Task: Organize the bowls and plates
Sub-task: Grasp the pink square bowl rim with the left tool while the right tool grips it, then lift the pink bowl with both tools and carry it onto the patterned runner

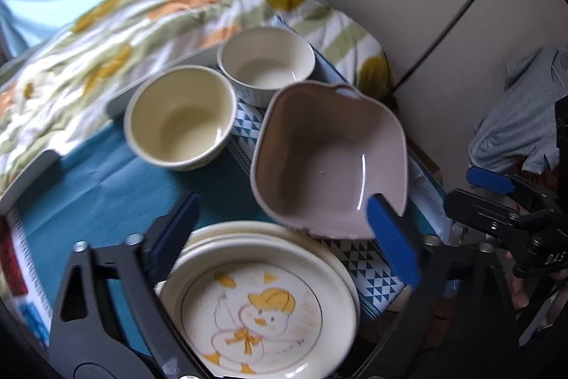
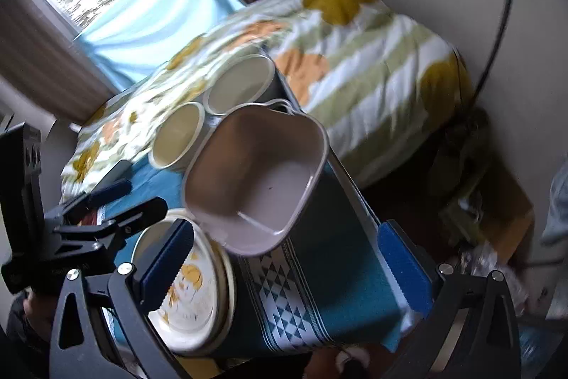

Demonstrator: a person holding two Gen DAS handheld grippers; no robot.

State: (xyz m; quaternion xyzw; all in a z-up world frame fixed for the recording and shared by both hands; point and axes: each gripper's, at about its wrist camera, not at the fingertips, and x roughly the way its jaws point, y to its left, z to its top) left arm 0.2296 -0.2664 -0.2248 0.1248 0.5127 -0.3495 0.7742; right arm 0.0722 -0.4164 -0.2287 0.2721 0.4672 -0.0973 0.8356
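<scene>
A mauve square bowl [image 1: 330, 158] sits tilted on the table, its near edge resting on a stack of cream plates [image 1: 262, 304] with a duck drawing on top. Two cream round bowls [image 1: 181, 116] [image 1: 266, 63] stand behind. My left gripper [image 1: 287, 237] is open above the plates; its right finger [image 1: 390, 237] lies over the mauve bowl's near rim. My right gripper [image 2: 284, 258] is open, its fingers apart and holding nothing; the mauve bowl [image 2: 255, 180] is just ahead and the plate stack [image 2: 188, 286] lies by its left finger. The right gripper also shows in the left wrist view [image 1: 497, 194].
The table has a teal cloth [image 1: 106, 180] with a white triangle-patterned band [image 2: 291, 301]. A bed with a flowered quilt [image 1: 142, 23] lies behind it. A wall and a thin black cable [image 1: 461, 9] are at right, with grey cloth [image 1: 514, 123] hanging.
</scene>
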